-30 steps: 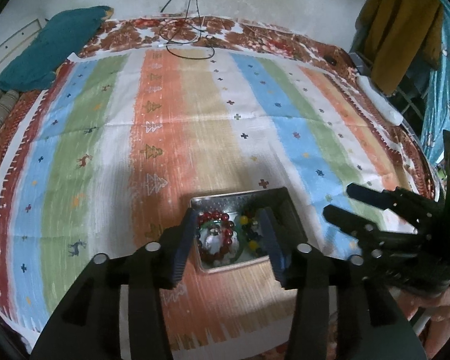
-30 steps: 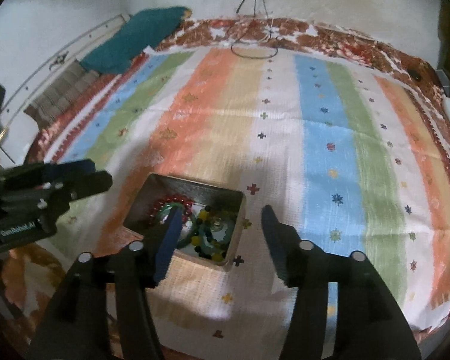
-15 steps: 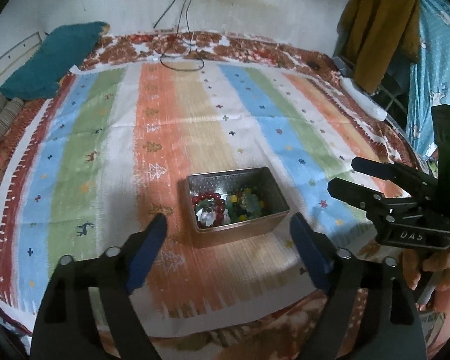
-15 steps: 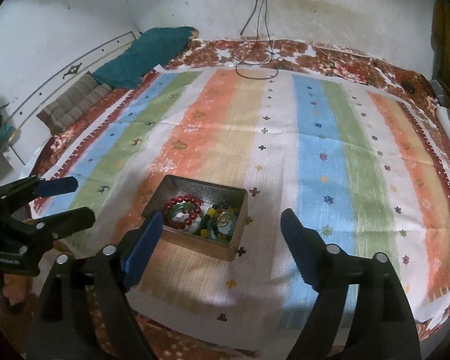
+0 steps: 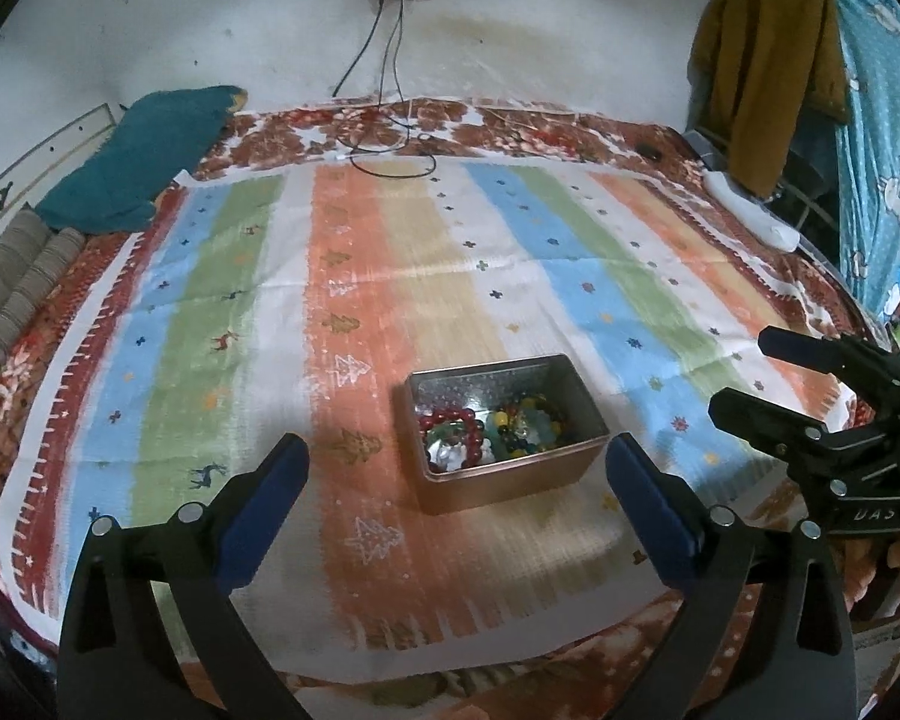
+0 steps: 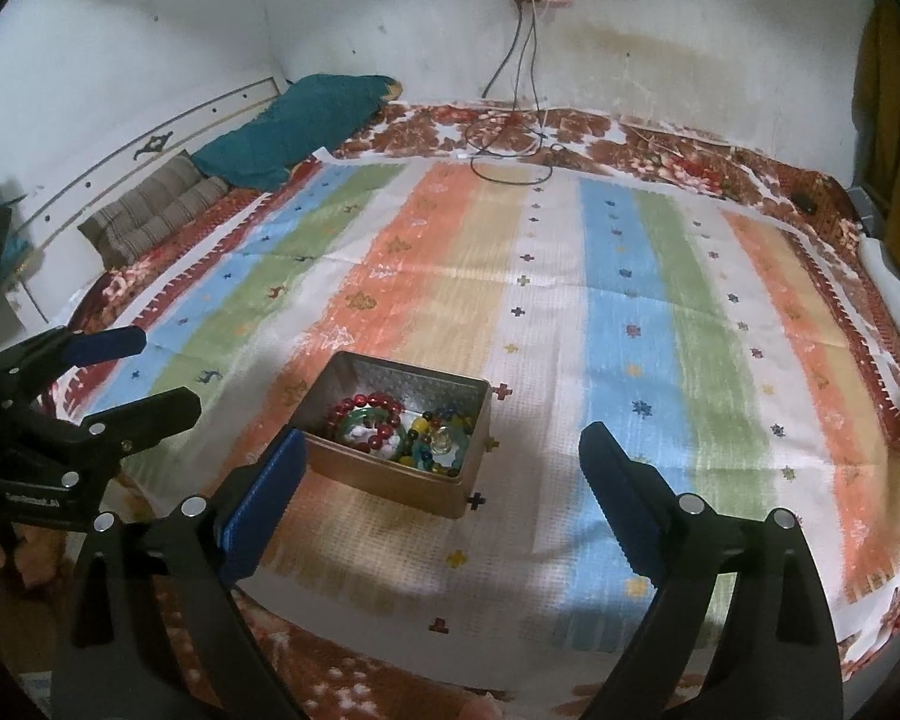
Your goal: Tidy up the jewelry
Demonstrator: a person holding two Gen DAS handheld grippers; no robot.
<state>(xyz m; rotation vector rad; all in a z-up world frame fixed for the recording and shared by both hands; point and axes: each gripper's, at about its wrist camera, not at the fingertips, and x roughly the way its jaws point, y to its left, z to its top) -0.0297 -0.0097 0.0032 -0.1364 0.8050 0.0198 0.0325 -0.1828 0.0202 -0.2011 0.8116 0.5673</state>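
A gold metal box (image 5: 510, 483) (image 6: 384, 480) stands open on the striped cloth. Inside lie a red bead bracelet (image 5: 450, 420) (image 6: 366, 405) and several yellow, green and dark beads (image 5: 525, 426) (image 6: 435, 444). My left gripper (image 5: 459, 468) is open and empty, held back from the box on its near side; it also shows in the right wrist view (image 6: 162, 372). My right gripper (image 6: 441, 456) is open and empty, near the box's front right; it also shows at the right of the left wrist view (image 5: 744, 375).
The striped cloth (image 5: 510, 276) (image 6: 630, 276) covers a bed with a red floral blanket (image 6: 660, 156). A teal pillow (image 5: 144, 162) and striped cushions (image 6: 150, 210) lie at the far left. Black cables (image 5: 390, 150) trail from a wall socket. Clothes (image 5: 768, 60) hang at the right.
Both grippers have pulled back and up from the box and opened wider. The box and its jewelry have not moved.
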